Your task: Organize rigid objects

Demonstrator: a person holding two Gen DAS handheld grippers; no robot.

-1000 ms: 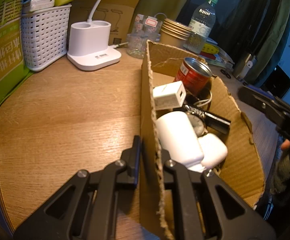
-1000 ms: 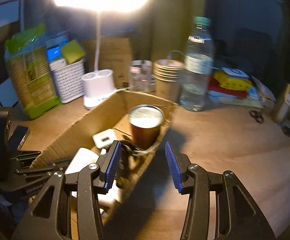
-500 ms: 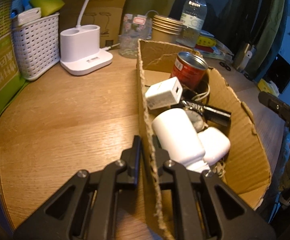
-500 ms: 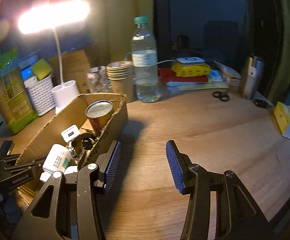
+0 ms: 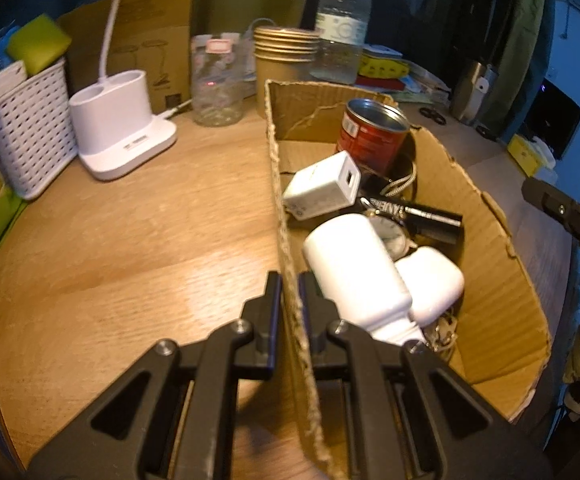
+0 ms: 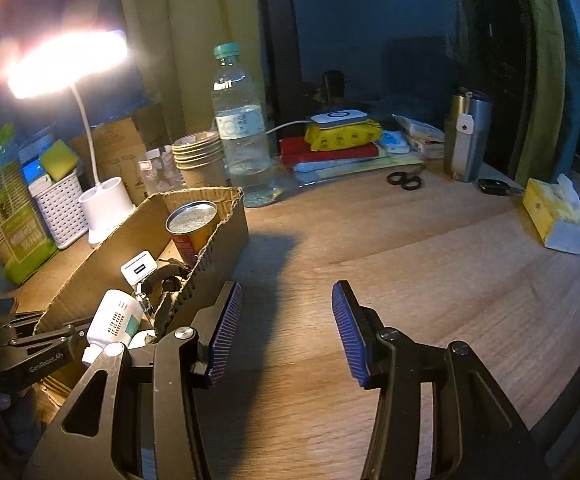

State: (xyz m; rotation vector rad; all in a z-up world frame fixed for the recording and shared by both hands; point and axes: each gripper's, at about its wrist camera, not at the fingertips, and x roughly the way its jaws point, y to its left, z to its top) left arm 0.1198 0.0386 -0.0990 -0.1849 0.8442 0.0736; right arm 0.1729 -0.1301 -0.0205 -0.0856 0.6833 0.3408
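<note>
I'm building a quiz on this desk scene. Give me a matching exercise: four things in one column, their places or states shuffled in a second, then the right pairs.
Things:
1. red can
2. left gripper
3. right gripper
4. scissors

Places or states:
A. open over bare wood, holding nothing
B. standing upright at the far end of the cardboard box
C. lying on the table near the steel tumbler
D. shut on the box's side wall

Pairs: 1-B, 2-D, 3-A, 4-C

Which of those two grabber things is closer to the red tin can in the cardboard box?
The left. The left gripper is clamped on the cardboard box wall, with the red tin can inside that box. The right gripper hangs open over bare table beside the box.
</note>
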